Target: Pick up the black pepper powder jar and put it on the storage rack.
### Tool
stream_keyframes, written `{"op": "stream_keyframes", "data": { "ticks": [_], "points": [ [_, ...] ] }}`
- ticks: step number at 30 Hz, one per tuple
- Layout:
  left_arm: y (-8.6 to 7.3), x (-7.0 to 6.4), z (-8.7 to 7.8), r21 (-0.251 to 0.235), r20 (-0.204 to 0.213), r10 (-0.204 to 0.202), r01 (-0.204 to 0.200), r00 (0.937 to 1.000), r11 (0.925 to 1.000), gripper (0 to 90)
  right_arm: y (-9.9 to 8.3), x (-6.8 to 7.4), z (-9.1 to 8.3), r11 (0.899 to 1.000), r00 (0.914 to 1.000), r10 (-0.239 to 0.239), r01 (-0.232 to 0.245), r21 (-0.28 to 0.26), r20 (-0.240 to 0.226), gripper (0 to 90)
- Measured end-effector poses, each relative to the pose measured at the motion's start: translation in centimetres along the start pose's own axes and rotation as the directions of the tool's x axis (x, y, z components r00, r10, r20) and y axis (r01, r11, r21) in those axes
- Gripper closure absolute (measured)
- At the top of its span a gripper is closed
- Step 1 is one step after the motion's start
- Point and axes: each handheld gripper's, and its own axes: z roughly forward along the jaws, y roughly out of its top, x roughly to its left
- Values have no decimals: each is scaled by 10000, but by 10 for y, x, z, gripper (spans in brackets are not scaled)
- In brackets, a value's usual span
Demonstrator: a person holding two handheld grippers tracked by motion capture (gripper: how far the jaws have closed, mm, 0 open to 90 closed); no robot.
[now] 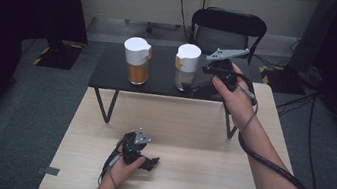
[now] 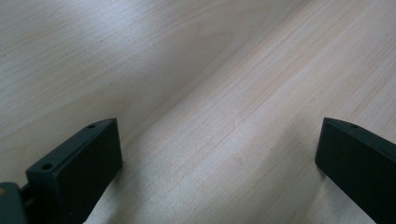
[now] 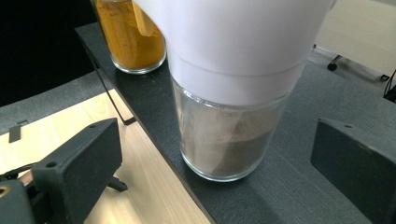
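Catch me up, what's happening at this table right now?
A person works with a hand-held gripper in each hand. The right hand-held gripper, jaws open, is closing in on the white-lidded glass jar of grey-brown powder on the low black table, not yet touching it. A matching glass jar of orange powder stands beside it. The left hand-held gripper rests open on the light wooden table, holding nothing.

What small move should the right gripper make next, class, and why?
Probably ease the right gripper forward so its open fingers straddle the grey-powder jar. The jar stands upright on the black table just ahead, between the fingers but not yet touched.
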Motion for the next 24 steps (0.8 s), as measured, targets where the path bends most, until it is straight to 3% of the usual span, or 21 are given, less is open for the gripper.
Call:
{"op": "stream_keyframes", "data": {
  "ticks": [24],
  "points": [
    [0, 0, 0, -12, -8, 6, -6, 10000, 10000, 0, -19, 4, -6, 9995, 9995, 105, -114, -291, -309, 9]
  ]
}}
